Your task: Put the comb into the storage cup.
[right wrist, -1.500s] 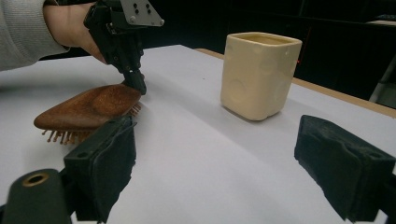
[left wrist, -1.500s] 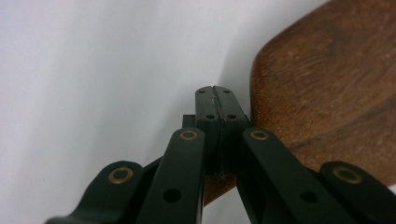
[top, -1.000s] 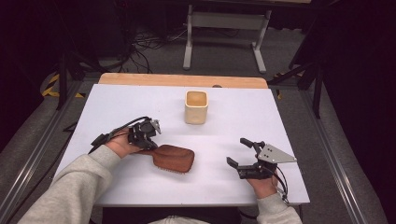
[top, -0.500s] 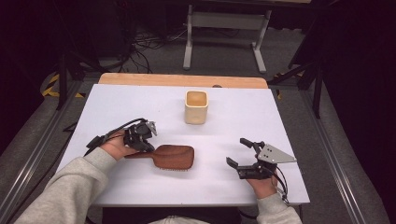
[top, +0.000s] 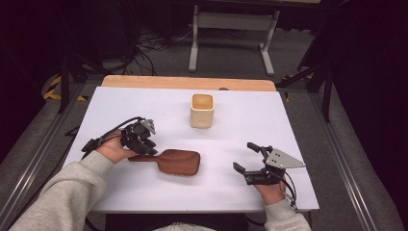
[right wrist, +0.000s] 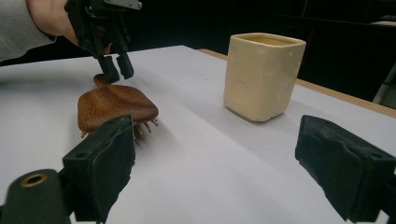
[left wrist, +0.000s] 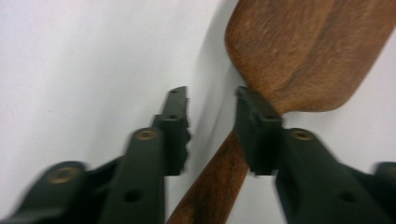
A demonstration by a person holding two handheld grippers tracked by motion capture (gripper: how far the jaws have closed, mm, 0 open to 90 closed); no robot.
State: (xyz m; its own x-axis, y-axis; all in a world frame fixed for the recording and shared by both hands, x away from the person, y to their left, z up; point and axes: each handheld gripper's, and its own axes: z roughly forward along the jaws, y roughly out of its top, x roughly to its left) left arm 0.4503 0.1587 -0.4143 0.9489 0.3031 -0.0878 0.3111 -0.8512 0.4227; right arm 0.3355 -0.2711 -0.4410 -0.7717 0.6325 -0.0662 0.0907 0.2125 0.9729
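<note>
Nearest to the person, the right gripper [top: 250, 160] rests low on the white table [top: 298, 125], its jaws spread wide with nothing between them; it sits well apart from the work, probably parked so as to stay clear of the other hand. A little farther in, the wooden hairbrush [top: 179, 162] lies on the table with its bristles down and its smooth back up, which the right gripper view makes plain, since a few bristle tips poke out under the edge of the head. Its handle points toward the left gripper [top: 144, 147], which hangs just over the thin neck where handle meets head. Those jaws have just been opening: in the left gripper view they stand partly apart on either side of the handle [left wrist: 219, 182], with a gap between at least one pad and the wood, so the brush seems let go and lying on its own. Setting it flat on the bristles likely keeps it from rolling. Beyond the brush, toward the far edge, a cream square cup [top: 202, 109] stands upright and open-topped, well apart from both grippers.
</note>
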